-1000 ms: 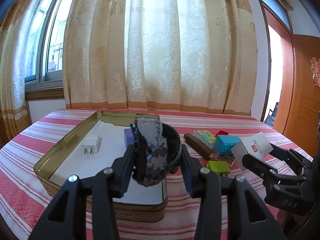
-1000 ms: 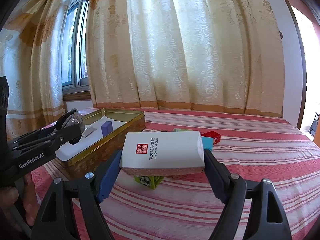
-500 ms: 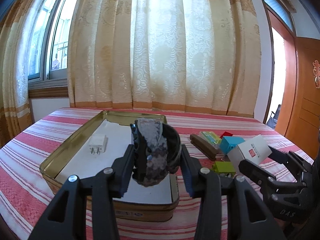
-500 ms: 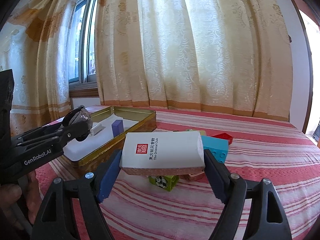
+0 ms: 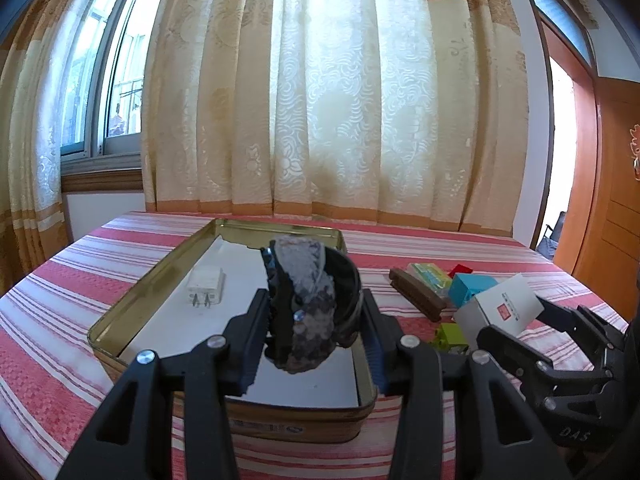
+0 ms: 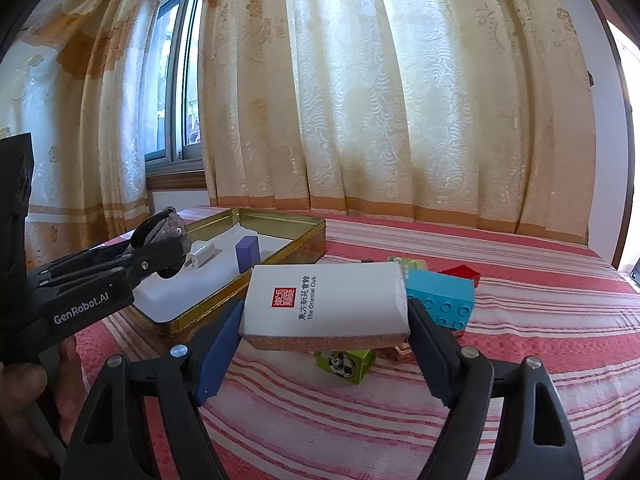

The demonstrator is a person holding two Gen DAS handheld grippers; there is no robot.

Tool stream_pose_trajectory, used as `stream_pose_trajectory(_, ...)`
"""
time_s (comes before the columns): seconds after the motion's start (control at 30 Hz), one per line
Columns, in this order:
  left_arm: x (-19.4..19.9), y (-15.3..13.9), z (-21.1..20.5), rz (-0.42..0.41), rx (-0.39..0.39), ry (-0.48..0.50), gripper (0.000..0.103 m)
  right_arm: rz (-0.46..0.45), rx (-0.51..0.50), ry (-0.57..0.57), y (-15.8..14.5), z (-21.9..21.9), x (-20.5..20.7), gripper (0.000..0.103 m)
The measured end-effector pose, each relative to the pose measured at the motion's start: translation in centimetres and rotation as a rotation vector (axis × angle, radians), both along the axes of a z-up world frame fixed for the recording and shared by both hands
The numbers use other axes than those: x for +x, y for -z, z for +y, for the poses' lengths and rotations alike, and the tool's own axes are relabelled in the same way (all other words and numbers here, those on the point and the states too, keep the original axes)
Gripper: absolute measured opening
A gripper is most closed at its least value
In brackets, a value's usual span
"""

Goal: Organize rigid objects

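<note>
Table (image 6: 520, 360): cloth of red, pink and white stripes, woven texture. Pale gold patterned curtains (image 6: 380, 100) behind, orange band at the hem

Tin (image 5: 152, 292): one, rectangular, shallow, brass-coloured metal, rounded corners, white lining; stands on the left half of the table. Inside: one white plug adapter (image 5: 206, 285) with two prongs, lying flat, and one purple block (image 6: 248, 254) standing upright

Left gripper (image 5: 316, 330): black, side printed "GenRobot.AI" in white, blue pads. Jaws narrow, clamped on a rough grey stone (image 5: 306, 300) with a dark curved band round it; lumpy, mottled. Held above the near end of the tin, clear of the lining. A person's fingers (image 6: 24, 384) show at its handle

Right gripper (image 6: 326, 354): jaws wide, pressed on both short ends of one white box (image 6: 326, 300), card, rectangular, tan underside. Red square seal, Chinese characters, "The Oriental Club". Held off the table, right of the tin. Rear of this tool reads "DAS"

Loose on the cloth beyond the box: one blue studded brick (image 6: 442, 300), one red brick (image 6: 460, 272), one lime green cube (image 6: 346, 364) with a black-and-white picture, one dark brown bar (image 5: 416, 294), one green-topped flat pack (image 5: 430, 274)
</note>
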State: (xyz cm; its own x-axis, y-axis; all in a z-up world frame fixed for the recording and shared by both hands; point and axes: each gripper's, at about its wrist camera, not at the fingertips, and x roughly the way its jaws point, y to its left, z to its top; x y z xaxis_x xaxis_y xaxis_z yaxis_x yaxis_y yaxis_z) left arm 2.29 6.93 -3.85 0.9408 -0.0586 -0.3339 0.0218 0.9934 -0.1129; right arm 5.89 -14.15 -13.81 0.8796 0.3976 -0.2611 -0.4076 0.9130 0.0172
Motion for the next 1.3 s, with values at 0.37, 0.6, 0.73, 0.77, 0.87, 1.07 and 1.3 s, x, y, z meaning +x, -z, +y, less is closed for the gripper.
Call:
stream_pose_trajectory(0.37,0.1,0.0,0.6,-0.002,-0.001,-0.008,0.043,0.009,-0.009,-0.028,0.0,0.9,0.1,0.081)
stream_pose_trajectory(0.6,0.1,0.0,1.2,0.0,-0.005,-0.018,0.043,0.017,-0.015,-0.049,0.1,1.6,0.3,0.081)
stream_pose_trajectory(0.73,0.0,0.0,1.3,0.0,-0.004,-0.019,0.043,0.021,-0.02,-0.059,0.1,1.9,0.4,0.081)
stream_pose_trajectory(0.77,0.0,0.0,1.3,0.0,-0.004,-0.019,0.043,0.023,-0.021,-0.062,0.1,2.0,0.5,0.081)
stream_pose_trajectory(0.87,0.1,0.0,1.4,0.001,-0.004,-0.022,0.043,0.034,-0.022,-0.071,0.2,2.1,0.6,0.081)
stream_pose_trajectory(1.07,0.4,-0.1,2.8,0.01,-0.004,-0.041,0.043,0.064,-0.036,-0.112,0.1,3.1,1.2,0.081)
stream_pose_trajectory(1.3,1.2,-0.7,5.1,0.028,0.0,-0.064,0.043,0.081,-0.045,-0.161,-1.1,4.8,2.4,0.081)
